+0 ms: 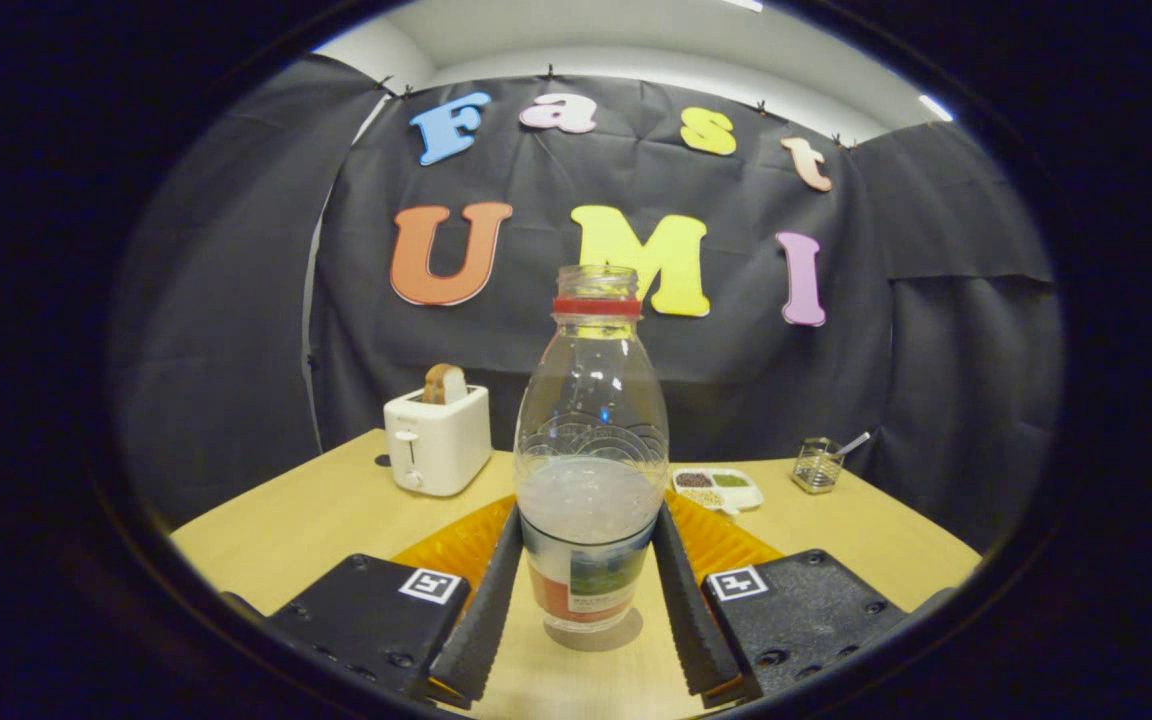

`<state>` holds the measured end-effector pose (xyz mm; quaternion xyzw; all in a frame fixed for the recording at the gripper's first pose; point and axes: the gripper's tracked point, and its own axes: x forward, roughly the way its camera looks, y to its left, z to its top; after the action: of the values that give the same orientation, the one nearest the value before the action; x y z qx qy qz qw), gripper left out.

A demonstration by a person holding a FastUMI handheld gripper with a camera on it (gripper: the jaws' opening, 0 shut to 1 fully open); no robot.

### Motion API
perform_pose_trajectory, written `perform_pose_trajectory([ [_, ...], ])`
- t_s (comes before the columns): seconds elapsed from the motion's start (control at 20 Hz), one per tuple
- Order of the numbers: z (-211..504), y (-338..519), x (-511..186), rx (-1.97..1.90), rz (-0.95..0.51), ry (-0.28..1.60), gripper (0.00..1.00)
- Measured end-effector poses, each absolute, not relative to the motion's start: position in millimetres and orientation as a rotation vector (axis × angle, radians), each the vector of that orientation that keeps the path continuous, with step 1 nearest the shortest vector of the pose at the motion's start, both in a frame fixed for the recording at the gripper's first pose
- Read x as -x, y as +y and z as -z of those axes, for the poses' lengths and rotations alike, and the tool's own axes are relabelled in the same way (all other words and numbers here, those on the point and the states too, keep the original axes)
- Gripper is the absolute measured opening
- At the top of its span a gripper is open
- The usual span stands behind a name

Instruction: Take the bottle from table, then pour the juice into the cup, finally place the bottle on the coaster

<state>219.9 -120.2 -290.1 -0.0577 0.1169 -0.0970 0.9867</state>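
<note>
An uncapped juice bottle [590, 470] stands on the bench [316, 530] between the claw [586, 590] fingers, which flank its labelled base, contact unclear; closing off-centre could tip it, spilling juice.

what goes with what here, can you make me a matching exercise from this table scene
Things:
1. bottle
2. toaster
3. divided dish
4. small glass holder

Descriptions:
A. holds a slice of bread
B. stands uncapped between the fingers of the gripper
C. has a utensil handle sticking out
D. holds small portions in compartments

Pairs: 1-B, 2-A, 3-D, 4-C
</note>
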Motion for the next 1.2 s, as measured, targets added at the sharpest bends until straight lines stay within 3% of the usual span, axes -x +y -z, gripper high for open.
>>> perform_pose_trajectory([
  [0.6,360,-145,-252,0.097,0.211,0.284,0.76],
  [1.2,379,-146,-254,0.078,0.218,0.325,0.84],
])
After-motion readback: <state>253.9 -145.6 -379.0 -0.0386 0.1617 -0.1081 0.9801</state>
